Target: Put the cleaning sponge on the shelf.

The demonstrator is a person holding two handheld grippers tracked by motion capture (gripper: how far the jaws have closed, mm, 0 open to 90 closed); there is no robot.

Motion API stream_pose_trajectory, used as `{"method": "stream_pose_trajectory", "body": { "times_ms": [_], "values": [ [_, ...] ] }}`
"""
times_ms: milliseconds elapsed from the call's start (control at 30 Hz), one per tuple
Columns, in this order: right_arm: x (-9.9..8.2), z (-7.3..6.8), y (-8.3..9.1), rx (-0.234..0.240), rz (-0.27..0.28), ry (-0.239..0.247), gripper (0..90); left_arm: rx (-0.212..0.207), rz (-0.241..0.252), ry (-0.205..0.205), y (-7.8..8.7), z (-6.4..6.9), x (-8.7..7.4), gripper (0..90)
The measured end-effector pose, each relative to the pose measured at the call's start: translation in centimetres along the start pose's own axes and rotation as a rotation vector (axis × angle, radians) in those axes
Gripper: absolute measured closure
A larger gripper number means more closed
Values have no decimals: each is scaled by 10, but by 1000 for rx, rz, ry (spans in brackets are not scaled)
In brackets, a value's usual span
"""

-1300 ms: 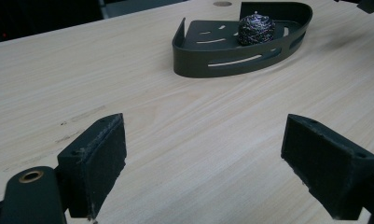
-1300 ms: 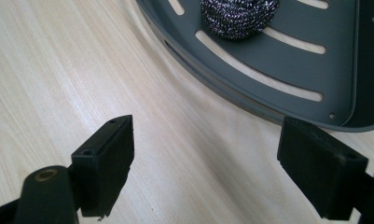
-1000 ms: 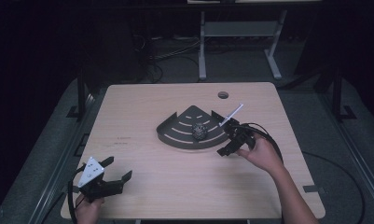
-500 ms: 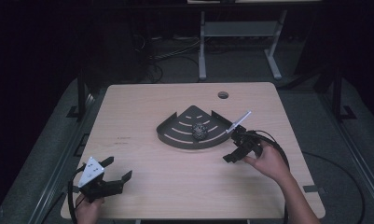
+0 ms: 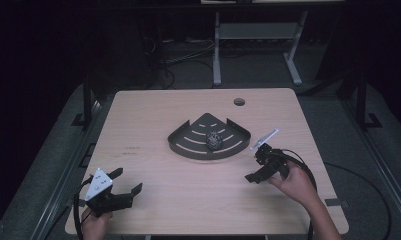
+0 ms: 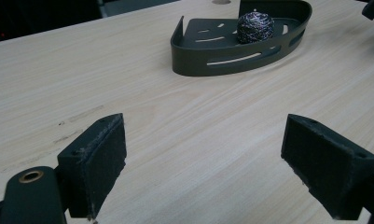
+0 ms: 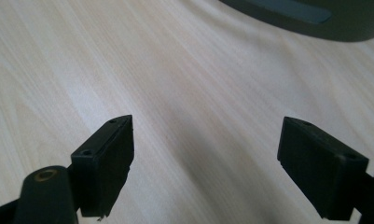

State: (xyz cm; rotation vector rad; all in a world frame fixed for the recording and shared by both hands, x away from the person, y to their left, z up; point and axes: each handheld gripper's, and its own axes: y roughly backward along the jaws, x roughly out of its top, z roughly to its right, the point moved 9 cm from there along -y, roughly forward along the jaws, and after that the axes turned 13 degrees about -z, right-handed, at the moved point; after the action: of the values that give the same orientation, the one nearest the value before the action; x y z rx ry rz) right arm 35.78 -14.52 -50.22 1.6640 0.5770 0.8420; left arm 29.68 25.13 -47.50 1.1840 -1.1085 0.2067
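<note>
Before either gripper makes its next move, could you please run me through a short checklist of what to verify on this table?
1. Left gripper open with nothing between its jaws: ok.
2. Right gripper open with nothing between its jaws: ok.
3. Metal scouring ball sits inside the dark corner tray: ok.
4. Tray lies flat on the table, well inside its edges: ok.
5. Bare wood between the right gripper and the tray: ok.
6. Whether the ball is loose or snagged in a tray slot: cannot tell.
</note>
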Motion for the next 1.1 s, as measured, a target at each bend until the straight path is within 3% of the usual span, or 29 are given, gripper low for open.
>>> {"method": "stream_pose_trajectory", "body": {
  "times_ms": [633,1100],
  "values": [
    [-44,0,3,-8,27,-42,180,-5,-6,-1,-2,2,0,132],
    [-62,-9,-2,-7,48,-54,175,-10,-3,-5,-3,4,1,132]
  ]
}}
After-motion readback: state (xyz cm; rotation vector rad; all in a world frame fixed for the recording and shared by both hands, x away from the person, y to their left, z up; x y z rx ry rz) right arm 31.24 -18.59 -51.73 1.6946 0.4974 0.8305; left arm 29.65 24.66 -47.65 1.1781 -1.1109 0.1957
